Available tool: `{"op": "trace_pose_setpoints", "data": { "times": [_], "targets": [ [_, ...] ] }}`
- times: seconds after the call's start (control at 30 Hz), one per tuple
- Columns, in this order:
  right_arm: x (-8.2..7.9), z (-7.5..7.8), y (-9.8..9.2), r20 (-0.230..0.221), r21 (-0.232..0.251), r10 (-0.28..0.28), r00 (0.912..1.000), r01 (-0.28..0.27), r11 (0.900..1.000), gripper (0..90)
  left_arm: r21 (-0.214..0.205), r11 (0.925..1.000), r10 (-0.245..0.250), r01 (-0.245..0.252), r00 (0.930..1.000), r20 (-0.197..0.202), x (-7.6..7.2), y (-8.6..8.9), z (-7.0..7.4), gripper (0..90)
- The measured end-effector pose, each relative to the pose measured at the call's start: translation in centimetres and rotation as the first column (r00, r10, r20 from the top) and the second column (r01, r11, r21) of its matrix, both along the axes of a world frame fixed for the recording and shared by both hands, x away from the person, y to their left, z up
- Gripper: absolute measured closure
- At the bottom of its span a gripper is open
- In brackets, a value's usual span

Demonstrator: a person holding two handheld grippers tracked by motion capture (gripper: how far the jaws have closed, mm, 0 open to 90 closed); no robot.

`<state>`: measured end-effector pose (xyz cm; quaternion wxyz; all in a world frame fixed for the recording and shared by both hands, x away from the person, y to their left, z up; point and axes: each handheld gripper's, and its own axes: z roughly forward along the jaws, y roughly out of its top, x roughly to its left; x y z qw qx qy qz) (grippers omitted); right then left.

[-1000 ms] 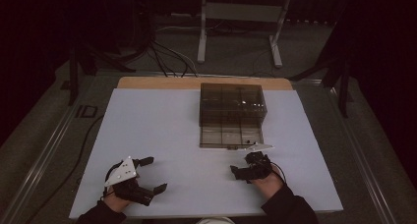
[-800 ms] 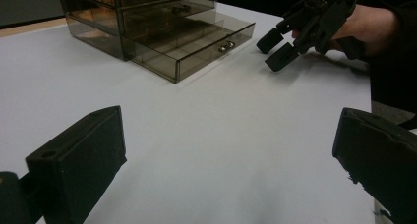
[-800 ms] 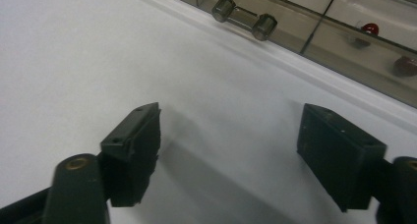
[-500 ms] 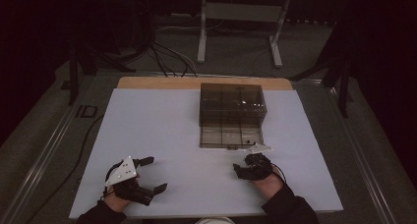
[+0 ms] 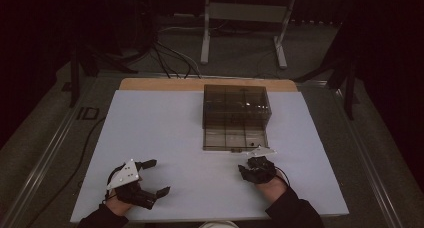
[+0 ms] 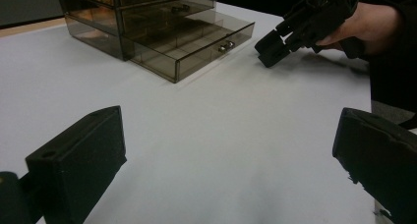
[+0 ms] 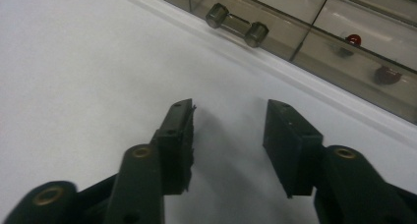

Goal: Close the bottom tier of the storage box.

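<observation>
A smoky transparent drawer box (image 5: 235, 105) stands at the table's far middle, with its bottom drawer (image 5: 234, 139) pulled out toward me. My right gripper (image 5: 253, 164) sits just in front of that drawer, a little to the right. In the right gripper view it (image 7: 228, 116) is open with nothing between the jaws and points at the drawer's small bar handle (image 7: 237, 25). A red bead (image 7: 353, 39) and a darker bead (image 7: 386, 74) lie inside the drawer. My left gripper (image 5: 157, 177) rests near the front left, wide open and empty (image 6: 228, 155).
A white sheet (image 5: 165, 123) covers the table; a wooden edge (image 5: 160, 83) shows at the back. A cable (image 5: 85, 143) trails off the left side. Stands and cables (image 5: 165, 53) lie on the floor beyond. In the left gripper view, the right hand and gripper (image 6: 300, 27) hover beside the drawer handle (image 6: 226, 45).
The right gripper has edged very slightly to the right. The left gripper and the drawer have not moved.
</observation>
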<state>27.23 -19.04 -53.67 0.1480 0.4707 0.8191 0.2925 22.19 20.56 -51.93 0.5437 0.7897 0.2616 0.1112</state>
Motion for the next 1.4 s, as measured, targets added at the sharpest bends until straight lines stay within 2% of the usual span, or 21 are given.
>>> {"op": "trace_pose_setpoints", "data": {
  "times": [0.27, 0.4, 0.67, 0.77, 1.03, 1.4],
  "targets": [
    [0.0, 0.4, -0.3, 0.041, 0.006, -0.02, 0.999, 0.02, 0.9998, 69.6, 0.0, 1.0, 0.0, 0.0, 1.0, -0.001, 0.0, 0.0, 0.0, 0.7],
    [0.0, 0.4, -0.3, 0.043, -0.002, -0.018, 0.9989, 0.019, 0.9998, 74.4, 0.002, 1.0, 0.0, 0.0, 1.0, -0.001, 0.0, -0.1, 0.0, 0.7],
    [-0.1, 0.5, -0.4, 0.056, -0.013, -0.027, 0.9981, 0.028, 0.9995, 89.6, 0.006, 1.0, -0.001, 0.001, 1.0, -0.001, 0.0, -0.1, 0.0, 0.7],
    [-0.1, 0.6, -0.5, 0.059, -0.005, -0.027, 0.9979, 0.028, 0.9996, 89.7, 0.007, 1.0, -0.001, 0.001, 1.0, -0.001, 0.0, -0.1, -0.1, 0.7],
    [-0.1, 1.0, -0.7, 0.104, 0.011, -0.028, 0.9942, 0.027, 0.9996, 89.8, 0.005, 1.0, -0.001, 0.001, 1.0, -0.001, 0.0, -0.1, 0.0, 0.7],
    [0.0, 1.3, -0.9, 0.133, 0.025, -0.029, 0.9907, 0.026, 0.9993, 89.8, 0.005, 1.0, -0.001, 0.001, 1.0, -0.001, 0.0, -0.1, 0.0, 0.7]
  ]
}}
